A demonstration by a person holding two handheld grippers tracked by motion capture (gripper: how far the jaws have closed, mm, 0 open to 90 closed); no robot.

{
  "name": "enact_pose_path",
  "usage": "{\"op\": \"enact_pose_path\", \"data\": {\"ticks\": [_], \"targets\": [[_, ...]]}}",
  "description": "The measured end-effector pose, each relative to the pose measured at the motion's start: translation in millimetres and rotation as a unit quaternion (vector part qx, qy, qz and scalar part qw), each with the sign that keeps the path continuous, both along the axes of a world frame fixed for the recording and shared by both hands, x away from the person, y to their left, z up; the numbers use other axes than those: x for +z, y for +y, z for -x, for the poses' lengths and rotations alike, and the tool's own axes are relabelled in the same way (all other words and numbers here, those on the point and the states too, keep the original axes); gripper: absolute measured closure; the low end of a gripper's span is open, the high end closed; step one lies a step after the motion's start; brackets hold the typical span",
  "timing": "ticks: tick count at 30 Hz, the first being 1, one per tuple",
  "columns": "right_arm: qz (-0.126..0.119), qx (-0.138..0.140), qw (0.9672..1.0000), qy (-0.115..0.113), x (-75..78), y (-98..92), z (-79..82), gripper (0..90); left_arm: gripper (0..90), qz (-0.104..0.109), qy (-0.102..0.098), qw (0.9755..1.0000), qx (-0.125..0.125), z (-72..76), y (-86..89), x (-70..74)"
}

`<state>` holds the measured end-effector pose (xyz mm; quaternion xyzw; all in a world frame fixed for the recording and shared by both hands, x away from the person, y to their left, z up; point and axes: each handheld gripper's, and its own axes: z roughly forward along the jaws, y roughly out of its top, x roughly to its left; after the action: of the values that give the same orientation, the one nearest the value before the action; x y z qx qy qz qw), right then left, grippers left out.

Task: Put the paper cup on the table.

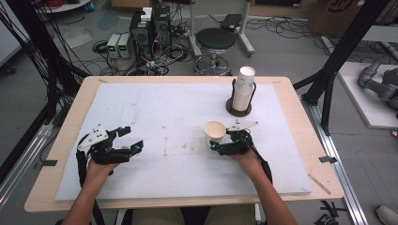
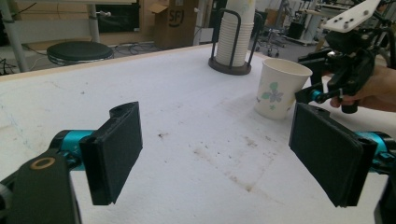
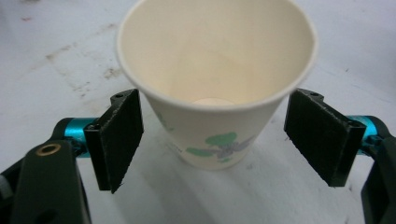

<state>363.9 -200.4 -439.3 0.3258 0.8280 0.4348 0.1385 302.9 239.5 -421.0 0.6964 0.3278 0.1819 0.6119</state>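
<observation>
I see wooden counter (image 1: 65, 136) | white stained mat (image 1: 164, 122) covers it | on mat: upright paper cup (image 1: 215, 131); cup stack in holder (image 1: 242, 93) behind it

The surface (image 1: 155, 117) lies open across its left and middle; on the right, a paper cup (image 1: 215, 131) and, farther back, a cup stack (image 1: 243, 89) stand in the way.

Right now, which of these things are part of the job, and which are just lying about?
In use: cup standing between the right gripper's open fingers; cup stack in its holder.
Lying about: stool, computers, cardboard box; left gripper open, idle.
</observation>
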Motion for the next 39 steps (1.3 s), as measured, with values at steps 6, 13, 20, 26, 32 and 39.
{"op": "enact_pose_path", "data": {"ticks": [6,13,20,26,32,39], "targets": [[-0.018,0.001,0.9998,-0.011,12.8,-23.0,17.2,20.2,15.8,0.01,0.001,0.9999,0.002,-0.8,-0.5,-0.6],[-0.044,-0.009,0.9978,-0.05,30.9,-54.6,44.0,20.2,15.9,0.013,-0.002,0.9999,0.007,-1.0,-0.7,0.0],[-0.058,-0.035,0.9945,-0.079,39.6,-83.6,62.1,20.2,16.2,0.01,-0.005,0.9998,0.014,-1.7,-0.9,0.1],[-0.067,-0.058,0.9913,-0.097,44.8,-101.4,71.1,20.1,16.2,0.01,-0.011,0.9998,0.013,0.0,-0.7,1.1],[-0.071,-0.07,0.9895,-0.104,47.7,-110.1,80.5,20.1,16.3,0.008,-0.015,0.9998,0.013,4.6,0.5,1.7],[-0.071,-0.074,0.9892,-0.104,47.1,-110.8,83.8,20.1,16.3,0.01,-0.019,0.9997,0.016,9.6,3.5,2.0]]}}
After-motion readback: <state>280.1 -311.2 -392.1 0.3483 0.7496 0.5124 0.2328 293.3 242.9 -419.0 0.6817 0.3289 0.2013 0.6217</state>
